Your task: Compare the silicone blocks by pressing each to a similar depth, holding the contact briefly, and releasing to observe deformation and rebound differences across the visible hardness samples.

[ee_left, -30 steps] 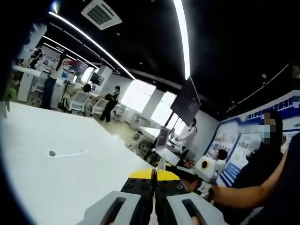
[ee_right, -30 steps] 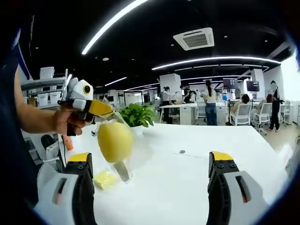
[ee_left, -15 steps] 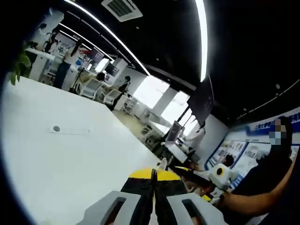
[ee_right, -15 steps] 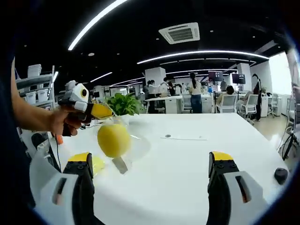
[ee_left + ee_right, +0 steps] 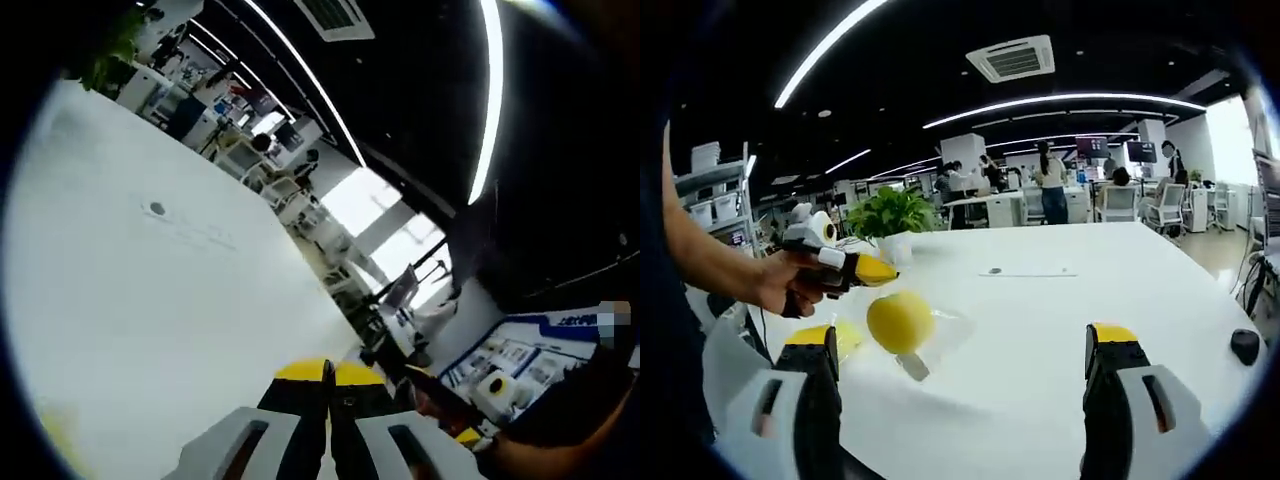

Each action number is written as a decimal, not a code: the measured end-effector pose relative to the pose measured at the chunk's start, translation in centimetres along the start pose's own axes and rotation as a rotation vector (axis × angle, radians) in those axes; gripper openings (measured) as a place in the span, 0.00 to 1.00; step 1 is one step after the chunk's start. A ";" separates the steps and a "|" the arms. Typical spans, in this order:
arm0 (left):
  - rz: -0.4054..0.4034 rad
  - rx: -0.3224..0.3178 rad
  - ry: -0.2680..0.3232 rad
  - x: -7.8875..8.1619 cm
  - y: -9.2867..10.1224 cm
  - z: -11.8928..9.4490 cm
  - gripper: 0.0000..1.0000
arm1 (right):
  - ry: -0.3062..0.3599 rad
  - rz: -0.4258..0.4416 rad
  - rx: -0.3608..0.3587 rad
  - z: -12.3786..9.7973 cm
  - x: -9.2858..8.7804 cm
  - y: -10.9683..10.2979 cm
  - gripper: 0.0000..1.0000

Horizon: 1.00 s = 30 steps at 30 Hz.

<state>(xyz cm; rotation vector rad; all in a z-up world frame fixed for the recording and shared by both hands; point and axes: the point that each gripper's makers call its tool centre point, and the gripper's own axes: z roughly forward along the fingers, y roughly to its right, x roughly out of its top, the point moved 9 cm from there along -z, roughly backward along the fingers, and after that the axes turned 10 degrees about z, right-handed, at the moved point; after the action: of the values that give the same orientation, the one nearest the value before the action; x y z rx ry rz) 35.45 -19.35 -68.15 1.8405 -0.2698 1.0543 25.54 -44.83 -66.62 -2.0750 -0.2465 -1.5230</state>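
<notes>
Gripping a clear bag with a yellow ball above the white counter, the left gripper is clenched; the right gripper stands released.

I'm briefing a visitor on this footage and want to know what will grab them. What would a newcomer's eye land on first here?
In the right gripper view, the yellow ball-like piece in clear wrap hangs from the left claw, low above the white table. Beside it a flat yellow block lies on the table. A potted plant stands behind.
</notes>
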 end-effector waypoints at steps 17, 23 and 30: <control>-0.130 0.253 0.039 -1.3 -7.2 -0.3 0.00 | -0.013 0.031 -0.010 -0.1 -1.0 -0.9 0.96; -0.179 0.374 0.061 -2.3 -9.5 -1.1 0.00 | -0.032 0.012 -0.025 -0.5 -1.2 -0.7 0.96; -0.149 0.427 -0.005 -3.8 -10.8 -1.1 0.00 | -0.042 0.009 -0.030 -0.7 -1.4 -0.6 0.96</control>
<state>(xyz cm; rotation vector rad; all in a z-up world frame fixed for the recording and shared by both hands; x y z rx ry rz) 38.88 -13.89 -77.63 2.2030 0.0996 1.0605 24.27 -44.46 -67.58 -2.1307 -0.2315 -1.4877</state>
